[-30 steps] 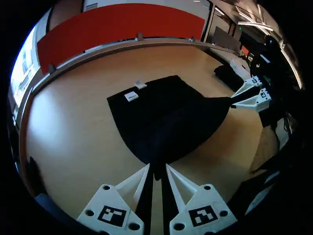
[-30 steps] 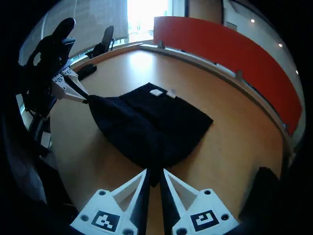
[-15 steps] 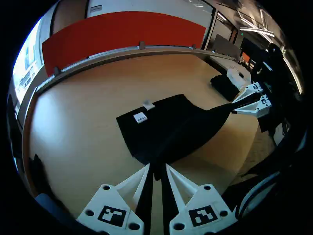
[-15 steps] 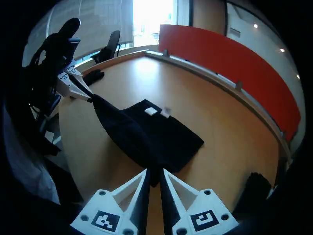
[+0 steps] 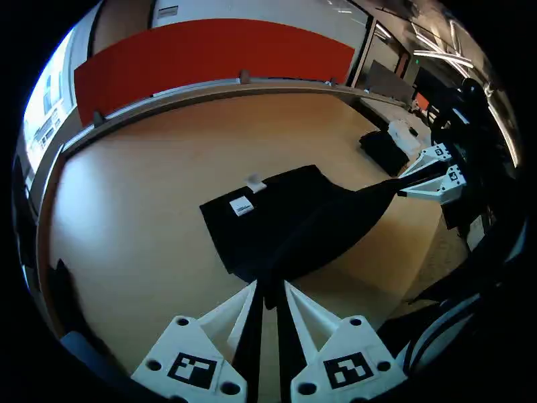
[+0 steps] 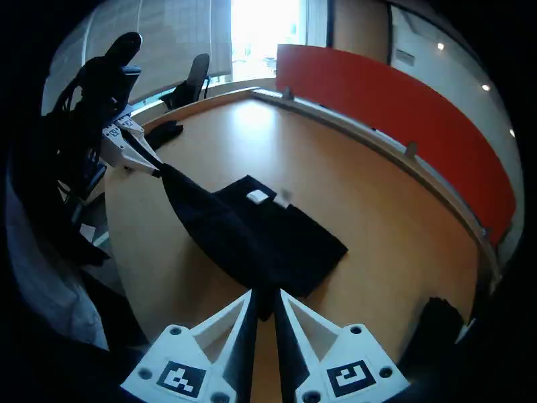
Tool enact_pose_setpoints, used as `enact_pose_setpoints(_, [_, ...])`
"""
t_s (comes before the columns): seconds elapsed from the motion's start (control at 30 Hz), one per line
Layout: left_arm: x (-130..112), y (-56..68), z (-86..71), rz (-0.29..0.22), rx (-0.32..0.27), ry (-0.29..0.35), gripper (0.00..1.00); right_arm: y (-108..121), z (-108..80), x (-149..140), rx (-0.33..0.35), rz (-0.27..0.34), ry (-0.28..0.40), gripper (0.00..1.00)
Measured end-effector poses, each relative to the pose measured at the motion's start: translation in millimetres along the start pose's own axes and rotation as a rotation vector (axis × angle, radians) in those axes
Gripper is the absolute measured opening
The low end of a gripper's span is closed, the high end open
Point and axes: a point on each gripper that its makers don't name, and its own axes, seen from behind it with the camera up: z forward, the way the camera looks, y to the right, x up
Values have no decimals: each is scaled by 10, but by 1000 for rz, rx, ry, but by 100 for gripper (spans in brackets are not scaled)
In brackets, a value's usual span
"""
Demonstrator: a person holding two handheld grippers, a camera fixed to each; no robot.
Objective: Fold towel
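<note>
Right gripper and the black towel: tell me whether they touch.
Touching. In the right gripper view, the right gripper pinches the black towel edge between its jaws.

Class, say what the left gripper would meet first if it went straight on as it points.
The black towel pinched in the left gripper; beyond it probably the table, though depth is unclear.

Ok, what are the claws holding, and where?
The black towel: left claw and right claw each pinch one corner of its lifted edge.
</note>
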Motion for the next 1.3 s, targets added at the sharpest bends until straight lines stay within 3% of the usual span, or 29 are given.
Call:
enact_pose_setpoints(0.33, [144, -74, 174, 0, 11, 8, 13, 140, 135, -24, -15, 42, -25, 16])
enact_pose_setpoints(0.77, [332, -294, 633, 21, 40, 0, 13, 493, 520, -24, -33, 115, -47, 16])
enact_pose_setpoints(1.3, [230, -548, 1139, 7, 61, -40, 13, 710, 961, -130, -18, 147, -96, 17])
